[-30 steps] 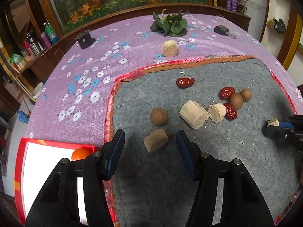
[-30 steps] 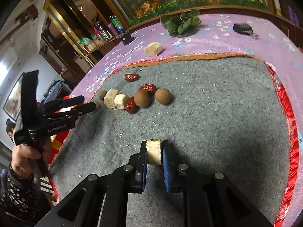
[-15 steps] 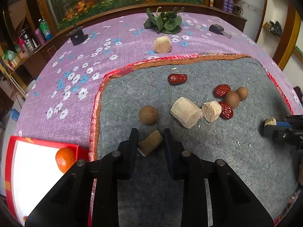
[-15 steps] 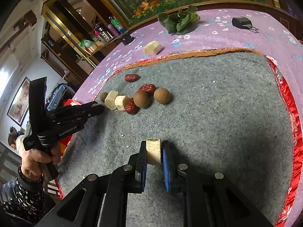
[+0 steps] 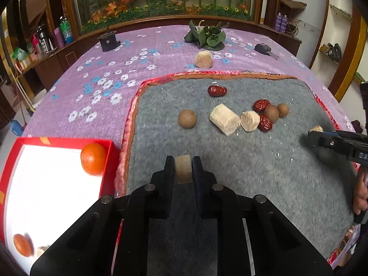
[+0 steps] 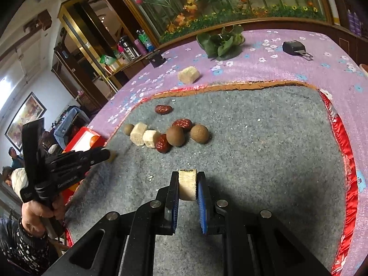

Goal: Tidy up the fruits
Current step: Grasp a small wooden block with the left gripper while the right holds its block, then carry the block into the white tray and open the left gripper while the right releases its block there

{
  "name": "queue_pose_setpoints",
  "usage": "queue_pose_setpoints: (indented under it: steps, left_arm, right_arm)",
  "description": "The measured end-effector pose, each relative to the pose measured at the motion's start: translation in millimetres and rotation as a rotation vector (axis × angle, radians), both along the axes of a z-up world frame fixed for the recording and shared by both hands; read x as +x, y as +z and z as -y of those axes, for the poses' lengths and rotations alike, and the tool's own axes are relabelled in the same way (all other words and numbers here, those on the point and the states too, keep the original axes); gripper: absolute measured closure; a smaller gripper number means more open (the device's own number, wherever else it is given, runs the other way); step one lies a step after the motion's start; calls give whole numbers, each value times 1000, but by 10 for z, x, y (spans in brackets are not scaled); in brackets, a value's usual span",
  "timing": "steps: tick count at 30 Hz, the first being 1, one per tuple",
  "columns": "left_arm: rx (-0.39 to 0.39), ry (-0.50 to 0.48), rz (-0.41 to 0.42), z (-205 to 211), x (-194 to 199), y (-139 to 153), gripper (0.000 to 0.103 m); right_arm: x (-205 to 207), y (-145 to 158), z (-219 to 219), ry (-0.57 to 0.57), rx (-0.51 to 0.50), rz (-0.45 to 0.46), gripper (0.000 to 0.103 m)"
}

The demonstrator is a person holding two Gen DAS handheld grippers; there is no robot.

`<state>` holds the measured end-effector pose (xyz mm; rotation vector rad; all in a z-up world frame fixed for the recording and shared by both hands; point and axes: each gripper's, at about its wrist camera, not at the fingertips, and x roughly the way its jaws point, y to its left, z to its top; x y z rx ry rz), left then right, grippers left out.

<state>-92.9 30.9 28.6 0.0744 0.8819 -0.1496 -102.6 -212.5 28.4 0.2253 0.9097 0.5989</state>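
Got a tan chunk [image 5: 183, 169] in my left fingers, another [image 6: 187, 184] in my right; dates [image 5: 217, 91], longans [image 5: 187, 118], chunks [image 5: 223, 119] loose on the mat [image 5: 253, 172].

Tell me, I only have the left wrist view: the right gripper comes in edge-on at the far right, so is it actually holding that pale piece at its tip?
Observer: Yes. In its own view the right gripper is shut on a pale cut chunk, pressed between both pads.
Operator: Is it lifted or down?
Observer: I cannot tell; it sits low over the grey mat.
Operator: Who holds the left gripper?
Observer: A bare hand with a dark patterned sleeve grips its handle.
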Motion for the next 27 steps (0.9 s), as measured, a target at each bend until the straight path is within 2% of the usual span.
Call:
queue_pose_setpoints:
  steps: [2,6,9,11,15,17,21,23,27]
  left_arm:
    - [-11,5,2,-25,-25,-5,88]
    - [26,-6,4,18,-25,-26,88]
    - [35,-11,-47,41,58,-121,87]
    - [35,-5,-37,38,67,-136,86]
    - [-22,29,-38,-40,86,-120,88]
    - [-16,32,-16,-36,48,-74,89]
    - [-34,15,58,-57,-164,199,89]
    - [-38,16,94,-91,-282,331,89]
    - [-35,49,178,-291,-594,574,89]
  right_arm:
    - [17,-27,-20,-2,-17,-8,89]
    - [28,-69,-51,6,-37,-19,89]
    - [37,-83,-49,8,-38,-23,89]
    - [40,-87,-45,9,-38,-24,89]
    - [36,-85,-46,10,-40,-22,89]
    - [32,-86,-51,11,-39,-20,89]
    - [25,-44,-53,7,-9,-13,89]
    - [17,13,-95,20,47,-13,89]
    - [-39,192,-481,91,56,20,89]
